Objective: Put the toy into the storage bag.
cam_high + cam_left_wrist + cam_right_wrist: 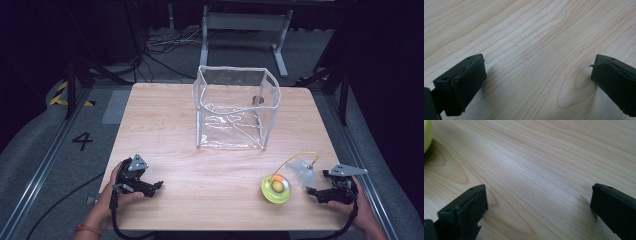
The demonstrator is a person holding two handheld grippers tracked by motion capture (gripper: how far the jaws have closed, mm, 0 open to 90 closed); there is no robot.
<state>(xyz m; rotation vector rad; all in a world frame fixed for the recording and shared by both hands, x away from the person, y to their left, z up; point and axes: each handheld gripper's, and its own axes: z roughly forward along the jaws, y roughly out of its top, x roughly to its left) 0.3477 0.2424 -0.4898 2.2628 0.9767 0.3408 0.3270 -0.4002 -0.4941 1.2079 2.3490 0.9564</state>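
Nothing started yet, by the look of it. Yellow-green round toy with a pale fan-like tail and yellow cord lying on the desk at near right, just left of the right gripper. Clear plastic bag standing open, far centre, well apart. Left gripper resting near left. Fingers of both spread apart, holding nothing. Grasping, carrying and bagging all probably left.

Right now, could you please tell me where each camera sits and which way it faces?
High view: above the person's side, looking forward and down on the pale wooden table; both forearms, left gripper, right gripper.
Left gripper view: on left gripper, facing tabletop; open jaws.
Right gripper view: on right gripper, likewise.
Shared: round yellow-green translucent toy.
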